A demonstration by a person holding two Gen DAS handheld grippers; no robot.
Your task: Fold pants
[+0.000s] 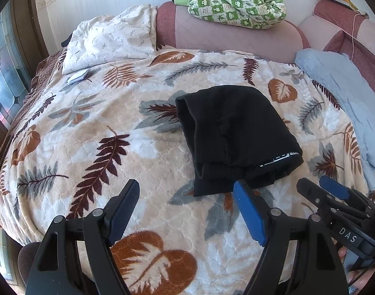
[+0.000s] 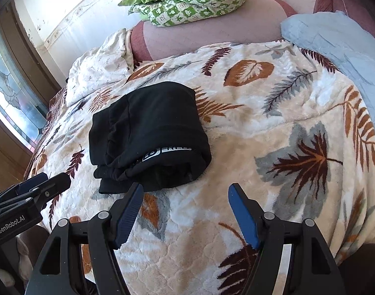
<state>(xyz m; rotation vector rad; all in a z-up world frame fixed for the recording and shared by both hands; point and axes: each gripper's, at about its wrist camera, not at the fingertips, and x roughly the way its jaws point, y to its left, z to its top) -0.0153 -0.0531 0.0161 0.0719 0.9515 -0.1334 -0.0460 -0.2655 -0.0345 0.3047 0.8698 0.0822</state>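
The black pants (image 1: 234, 135) lie folded into a compact bundle on the leaf-patterned blanket (image 1: 94, 127), with a white printed band showing at the near edge. They also show in the right wrist view (image 2: 150, 132). My left gripper (image 1: 187, 186) is open and empty, held just short of the bundle's near edge. My right gripper (image 2: 185, 189) is open and empty, near the bundle's near right corner. The right gripper also shows at the right of the left wrist view (image 1: 318, 184), and the left gripper at the left of the right wrist view (image 2: 49, 178).
The blanket (image 2: 273, 147) covers a bed. A white pillow (image 1: 108, 39) lies at the far left, a green patterned quilt (image 1: 231, 0) on the pink headboard (image 1: 236, 39), a blue cloth (image 1: 347, 93) at the right. A window (image 1: 5, 73) is at the left.
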